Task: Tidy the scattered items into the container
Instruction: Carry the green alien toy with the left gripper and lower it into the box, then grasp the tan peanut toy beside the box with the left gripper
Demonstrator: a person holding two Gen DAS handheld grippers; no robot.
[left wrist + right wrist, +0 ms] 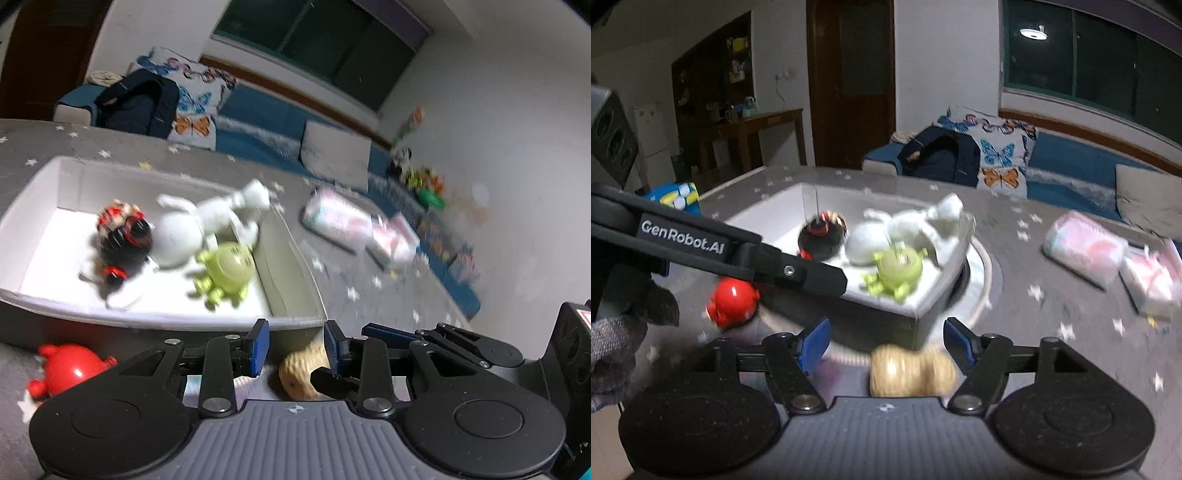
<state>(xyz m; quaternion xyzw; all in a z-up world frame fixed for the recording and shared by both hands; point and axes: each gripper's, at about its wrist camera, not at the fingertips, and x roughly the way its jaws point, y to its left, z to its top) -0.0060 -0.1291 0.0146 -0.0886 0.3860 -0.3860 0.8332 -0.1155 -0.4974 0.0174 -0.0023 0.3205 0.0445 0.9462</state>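
Note:
A white box [33, 206] sits on the grey star-patterned table and holds a black-and-red toy [123, 232], a white figure [207, 221] and a green monster toy [227, 271]. The box also shows in the right wrist view [923, 314]. A tan peanut-shaped toy [301, 373] lies on the table in front of the box, between the fingers of both grippers. My left gripper [295, 349] is open above it. My right gripper [886, 345] is open around the same toy [910, 371]. A red toy [68, 367] lies left of the box, also in the right wrist view [733, 301].
Two pink-and-white soft packets [340, 218] [1084, 247] lie on the table to the right. A blue sofa with a butterfly cushion [1001, 155] and a dark backpack [138, 101] stands behind the table. The left gripper's arm [738, 254] crosses the right wrist view.

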